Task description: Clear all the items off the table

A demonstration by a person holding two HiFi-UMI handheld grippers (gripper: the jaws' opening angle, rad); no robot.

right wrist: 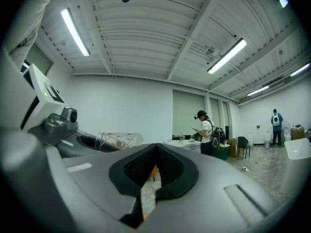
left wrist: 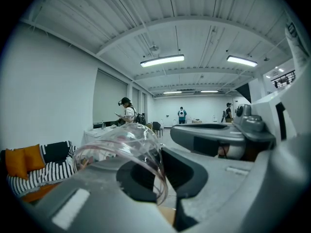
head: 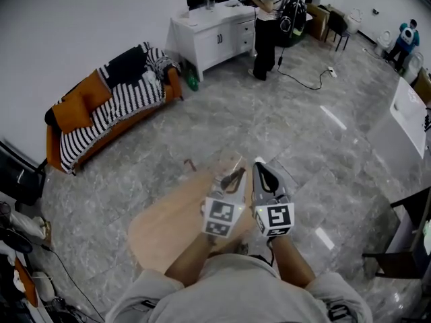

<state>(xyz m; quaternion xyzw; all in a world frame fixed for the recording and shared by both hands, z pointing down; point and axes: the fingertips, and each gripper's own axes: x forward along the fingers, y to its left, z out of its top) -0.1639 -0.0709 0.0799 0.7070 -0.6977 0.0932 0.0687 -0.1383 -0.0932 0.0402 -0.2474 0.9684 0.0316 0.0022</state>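
One clear cup (left wrist: 121, 144) sits, apparently pinched, between the left gripper's (left wrist: 163, 178) jaws.

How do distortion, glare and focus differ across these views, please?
Head view: fisheye bending, light streaks glaring on the floor. Left gripper view: dark edges, the clear cup between the fingers soft. Right gripper view: same dark edges, ceiling lights blown white.
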